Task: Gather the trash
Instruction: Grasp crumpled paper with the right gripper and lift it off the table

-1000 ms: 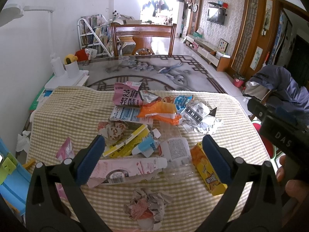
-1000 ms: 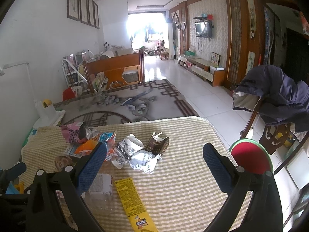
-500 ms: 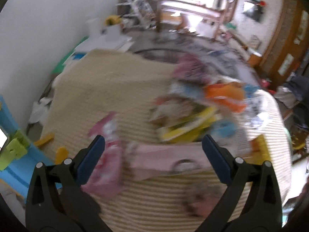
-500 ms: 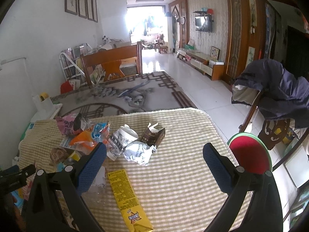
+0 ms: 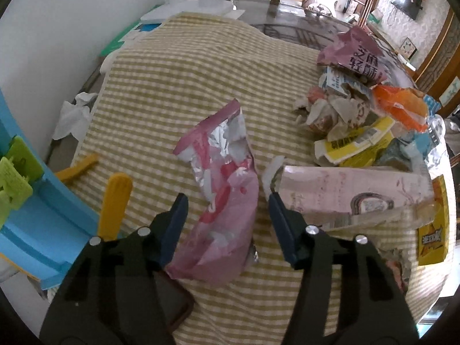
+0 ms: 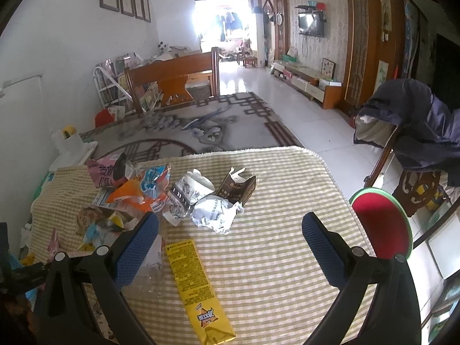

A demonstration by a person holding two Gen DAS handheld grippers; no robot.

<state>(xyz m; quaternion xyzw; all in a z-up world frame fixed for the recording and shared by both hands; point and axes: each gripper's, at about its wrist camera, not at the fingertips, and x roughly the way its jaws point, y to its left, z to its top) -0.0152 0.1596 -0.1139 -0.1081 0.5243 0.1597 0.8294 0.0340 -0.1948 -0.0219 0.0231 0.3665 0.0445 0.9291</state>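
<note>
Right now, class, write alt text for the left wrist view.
The left gripper is closing around a pink foil wrapper on a checked tablecloth. More wrappers and a pink carton lie to the right.

Pink wrapper [image 5: 221,201]; yellow-checked tablecloth [image 5: 201,72]; blue pads [image 5: 175,227].

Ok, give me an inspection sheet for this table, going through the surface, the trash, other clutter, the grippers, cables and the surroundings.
Surface: yellow-and-white checked tablecloth, rumpled at the far edge.
Job's things: torn pink foil wrapper lying apart; heap of crumpled wrappers; long pale pink carton; flat yellow snack packet.
Clutter: blue plastic toy with yellow paddles at the near left edge.
Grippers: left hand-held gripper closing, its pads either side of the pink foil wrapper, not yet pressing; right hand-held gripper open, empty.
Cables: nothing seen.
Surroundings: patterned grey rug, wooden bench, dark jacket over a chair.
</note>
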